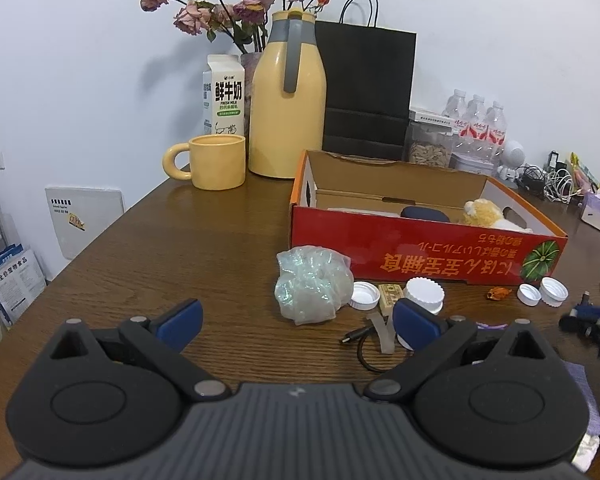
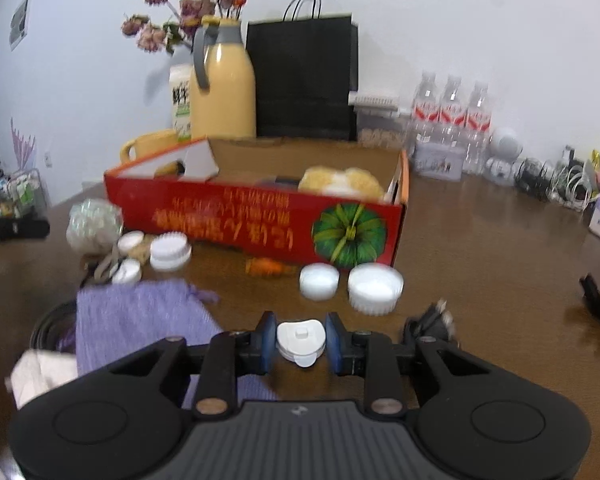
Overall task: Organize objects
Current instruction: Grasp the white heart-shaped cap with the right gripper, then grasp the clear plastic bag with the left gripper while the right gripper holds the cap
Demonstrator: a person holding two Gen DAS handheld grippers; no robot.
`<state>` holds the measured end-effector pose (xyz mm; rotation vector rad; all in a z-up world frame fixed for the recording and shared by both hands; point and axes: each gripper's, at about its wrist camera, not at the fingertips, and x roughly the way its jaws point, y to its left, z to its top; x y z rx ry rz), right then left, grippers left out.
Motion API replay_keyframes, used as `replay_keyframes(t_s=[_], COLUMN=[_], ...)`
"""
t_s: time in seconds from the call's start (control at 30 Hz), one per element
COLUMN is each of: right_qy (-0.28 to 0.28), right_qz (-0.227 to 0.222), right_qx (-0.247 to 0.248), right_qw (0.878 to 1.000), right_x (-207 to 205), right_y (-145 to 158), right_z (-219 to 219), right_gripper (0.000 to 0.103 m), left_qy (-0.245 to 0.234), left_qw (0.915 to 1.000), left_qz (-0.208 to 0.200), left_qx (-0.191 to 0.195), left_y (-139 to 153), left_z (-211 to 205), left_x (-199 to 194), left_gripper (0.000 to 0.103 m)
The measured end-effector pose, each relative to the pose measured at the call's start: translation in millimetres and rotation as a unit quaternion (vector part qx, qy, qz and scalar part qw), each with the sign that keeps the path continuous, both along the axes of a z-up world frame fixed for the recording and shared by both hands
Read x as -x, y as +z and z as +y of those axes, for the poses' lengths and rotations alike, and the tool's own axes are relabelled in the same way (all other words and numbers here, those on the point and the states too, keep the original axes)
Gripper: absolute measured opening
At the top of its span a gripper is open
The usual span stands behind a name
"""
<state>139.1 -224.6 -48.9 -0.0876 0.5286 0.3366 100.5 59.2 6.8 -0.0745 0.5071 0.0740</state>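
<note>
Between the blue pads of the right gripper (image 2: 301, 343), nearest the lens, sits a small white cap (image 2: 301, 342), pinched from both sides; the fingers are closed down to the cap's width and it appears lifted clear of the table (image 2: 480, 280). Straight ahead along the finger axis lie two loose white caps (image 2: 350, 283), and just beyond them the red cardboard box (image 2: 260, 220), its long side running across the view and its open top facing up, a plush toy (image 2: 340, 180) already inside. The move ahead, by judgement, is forward and up over the near wall of the box. To the left on the table rest a purple cloth (image 2: 140, 320) and, farther off, a crumpled plastic bag (image 2: 94, 224).

From the left wrist view, the left gripper (image 1: 298, 322) hangs with fingers spread wide and holding nothing, the bag (image 1: 312, 284) ahead between them; the box lies ahead and to its right, so the right hand is the nearer.
</note>
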Motion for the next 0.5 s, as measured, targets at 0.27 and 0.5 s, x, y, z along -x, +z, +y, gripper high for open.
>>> replay_keyframes(t_s=[0.27, 0.5], right_qy=[-0.022, -0.018], right_qz=[-0.056, -0.065], right_qx=[-0.007, -0.006], right_qw=[0.998, 0.998], right_x=[-23, -26], right_y=[15, 9], right_z=[11, 13], right_gripper=[0.025, 0.025], left_qy=[0.002, 0.016], left_qw=[1.0, 0.9996], left_qz=[0.003, 0.023], left_qx=[-0.002, -0.005], left_y=[-2, -10], left_z=[-1, -3], left_x=[-20, -59], left_gripper=[0.103, 0.103])
